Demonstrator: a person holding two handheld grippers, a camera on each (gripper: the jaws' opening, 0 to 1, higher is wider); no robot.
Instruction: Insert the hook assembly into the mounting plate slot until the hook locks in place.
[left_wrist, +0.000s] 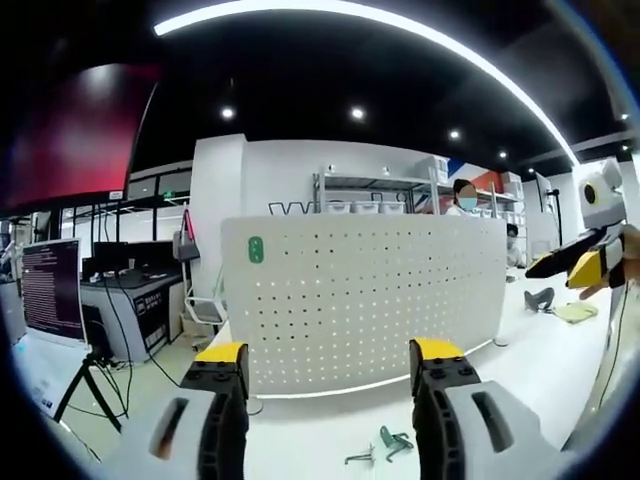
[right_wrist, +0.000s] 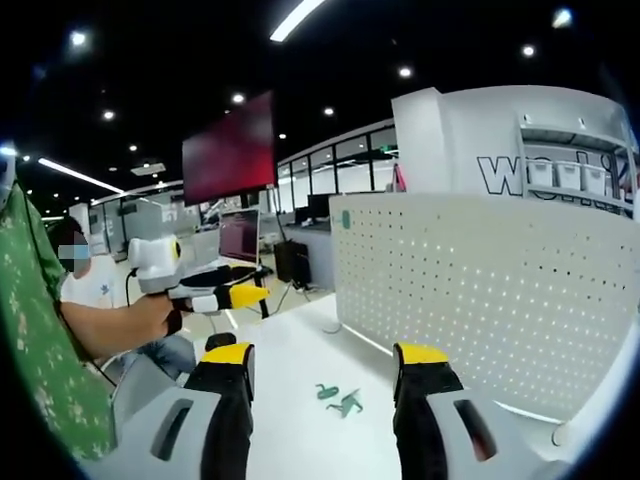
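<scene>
White tabletop is stretching out ahead of both grippers, and a white perforated mounting plate is standing upright on it, curving across the middle of the left gripper view. Behind it an open office is showing: shelving with bins, desks with monitors, a dark ceiling with spot lamps and a long light strip, and a large red screen hanging overhead.

Judging from this, the task is barely starting. Two small green hook pieces are lying loose on the table, just ahead of the left gripper and between its jaws, well short of the plate. In the right gripper view the same hook pieces are sitting just beyond the right gripper, with the plate rising ahead and to its right.

Both grippers are standing with jaws apart and holding nothing. The left gripper is also appearing at the left of the right gripper view, hovering above the table in a person's hand. Everything is still remaining: picking up a hook, carrying it to a slot, pressing it until it locks.
</scene>
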